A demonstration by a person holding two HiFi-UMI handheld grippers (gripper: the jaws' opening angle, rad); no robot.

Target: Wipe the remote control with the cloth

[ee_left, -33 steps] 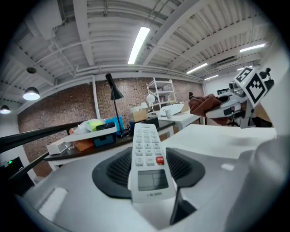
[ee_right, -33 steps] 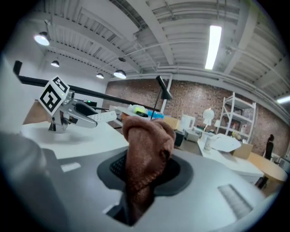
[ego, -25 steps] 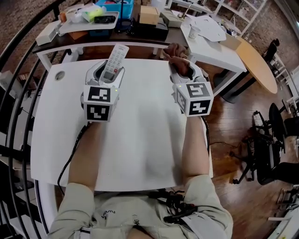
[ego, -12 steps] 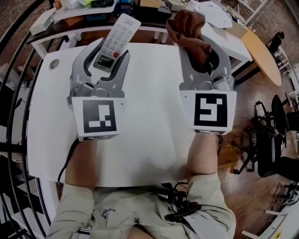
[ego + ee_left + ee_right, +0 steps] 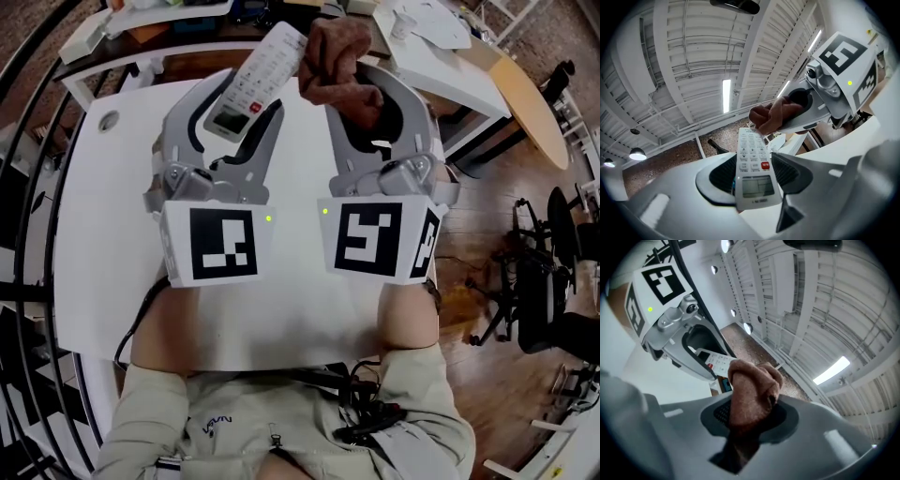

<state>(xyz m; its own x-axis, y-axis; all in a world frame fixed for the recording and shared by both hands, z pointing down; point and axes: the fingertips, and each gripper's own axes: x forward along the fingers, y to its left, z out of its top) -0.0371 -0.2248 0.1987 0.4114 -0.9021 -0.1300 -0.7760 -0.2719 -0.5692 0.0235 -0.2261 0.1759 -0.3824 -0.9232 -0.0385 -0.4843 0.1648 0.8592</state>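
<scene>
Your left gripper [image 5: 246, 96] holds the remote [image 5: 255, 80] up over the white bench [image 5: 103, 234]. Its fingers [image 5: 717, 177] are about half open and squeeze the sides of the remote near its small screen. The button end sticks out away from you. Your right gripper [image 5: 367, 94] holds the brown cloth [image 5: 339, 61]. Its fingers [image 5: 783, 416] are nearly closed and pinch the cloth tight, and a bunched lump pokes out past the tips. The cloth is right by the far end of the remote, but it is hard to tell if they touch. The bench under both grippers is flat and white, with a small round cap [image 5: 110, 121] near its far left corner. Behind it stands a second bench [image 5: 131, 64] that is crowded on top. To your right is a round wooden table [image 5: 530, 108] on a wooden floor [image 5: 487, 244], with a black chair [image 5: 542, 295] close by. A black rail [image 5: 52, 187] curves round on your left. Up above is a white ceiling [image 5: 684, 56] with a long light [image 5: 726, 95], and the far wall [image 5: 670, 157] is brick.
</scene>
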